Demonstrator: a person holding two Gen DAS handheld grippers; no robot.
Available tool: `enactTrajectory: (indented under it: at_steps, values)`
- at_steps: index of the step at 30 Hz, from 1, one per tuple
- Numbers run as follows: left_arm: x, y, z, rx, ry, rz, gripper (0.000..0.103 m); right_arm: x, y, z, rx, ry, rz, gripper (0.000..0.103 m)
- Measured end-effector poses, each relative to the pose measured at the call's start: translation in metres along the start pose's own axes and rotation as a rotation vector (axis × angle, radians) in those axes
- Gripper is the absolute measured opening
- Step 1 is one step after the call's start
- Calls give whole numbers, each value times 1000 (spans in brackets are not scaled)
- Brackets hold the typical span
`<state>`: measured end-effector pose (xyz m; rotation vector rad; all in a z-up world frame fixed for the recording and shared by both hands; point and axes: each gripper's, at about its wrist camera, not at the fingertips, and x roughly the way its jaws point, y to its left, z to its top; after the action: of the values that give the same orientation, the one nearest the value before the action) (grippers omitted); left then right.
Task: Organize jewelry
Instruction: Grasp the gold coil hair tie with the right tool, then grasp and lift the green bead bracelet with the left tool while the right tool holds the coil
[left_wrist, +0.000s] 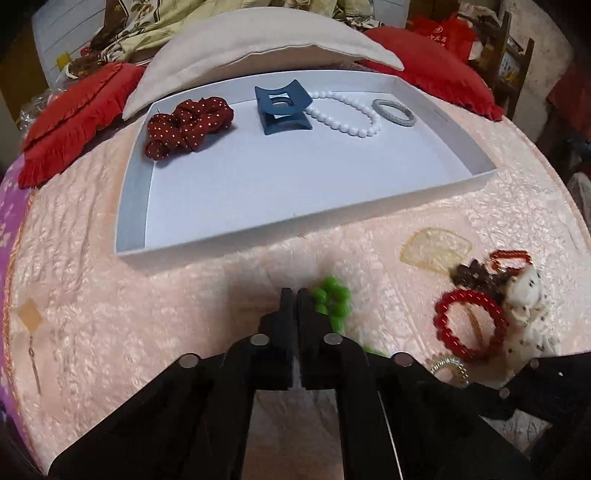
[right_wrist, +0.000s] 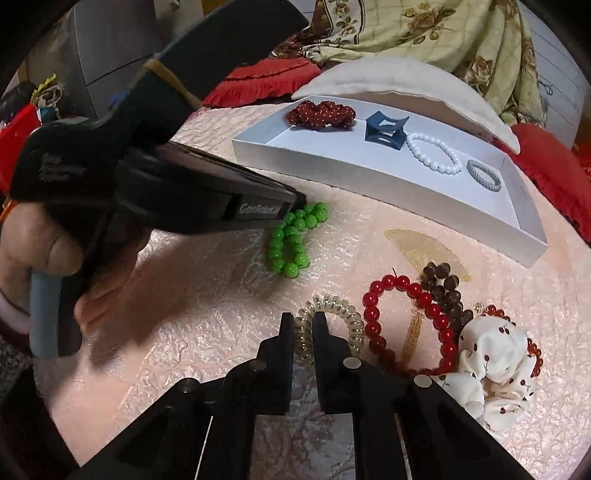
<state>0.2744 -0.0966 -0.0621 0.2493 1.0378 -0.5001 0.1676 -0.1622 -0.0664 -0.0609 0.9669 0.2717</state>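
1. Jewelry sorted in white tray (left_wrist: 476, 162): dotted scrunchie (left_wrist: 188, 127), blue clip (left_wrist: 282, 109), white beads (left_wrist: 347, 116), grey bangle (left_wrist: 393, 112).
2. Left on bedspread: red bracelet (right_wrist: 406, 321), brown beads (right_wrist: 447, 295), cherry scrunchie (right_wrist: 491, 365).
3. Left claw (left_wrist: 297, 295) clenched beside green beads (right_wrist: 295, 236); grip uncertain.
4. Right claw (right_wrist: 303, 325) pinching coil tie (right_wrist: 332, 325).
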Motion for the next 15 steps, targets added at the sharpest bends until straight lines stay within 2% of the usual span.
enactTrajectory:
  at_steps: [3,9,13,15]
  values:
    - [-9,12,-7,-61,-12,-27,0,-13,-1,1,20,-17,6,9]
    - [-46,50,-11,-183,-95,-75,0,-42,-3,20,63,-70,31,9]
    - [-60,72,-13,-252,-138,-90,0,-35,-6,35,102,-40,61,9]
    - [-57,75,-15,-262,-124,-116,2,-25,-7,38,112,-21,32,9]
